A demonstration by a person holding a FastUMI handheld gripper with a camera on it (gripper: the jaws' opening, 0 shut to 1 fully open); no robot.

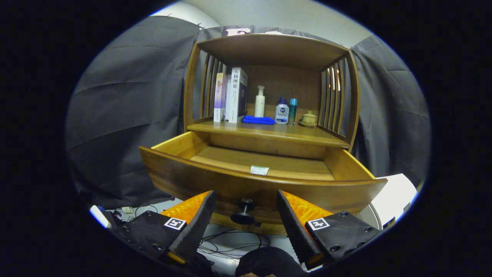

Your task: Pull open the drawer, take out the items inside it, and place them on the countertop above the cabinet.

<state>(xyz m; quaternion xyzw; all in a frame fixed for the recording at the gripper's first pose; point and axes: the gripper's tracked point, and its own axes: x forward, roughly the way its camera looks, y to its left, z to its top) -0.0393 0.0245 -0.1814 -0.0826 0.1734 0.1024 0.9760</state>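
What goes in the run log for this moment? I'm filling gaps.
drawer: pulled open | knob: between fingers, untouched | gripper: open | small packet: on drawer floor | countertop: bottles, books

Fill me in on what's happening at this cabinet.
A person is working a handheld claw at a wooden cabinet. The drawer is pulled out, and the claw is open with its fingers on either side of the knob, not pressing on it. A small packet lies in the drawer by the front wall, not yet taken out. The countertop above holds books, bottles and a blue cloth.
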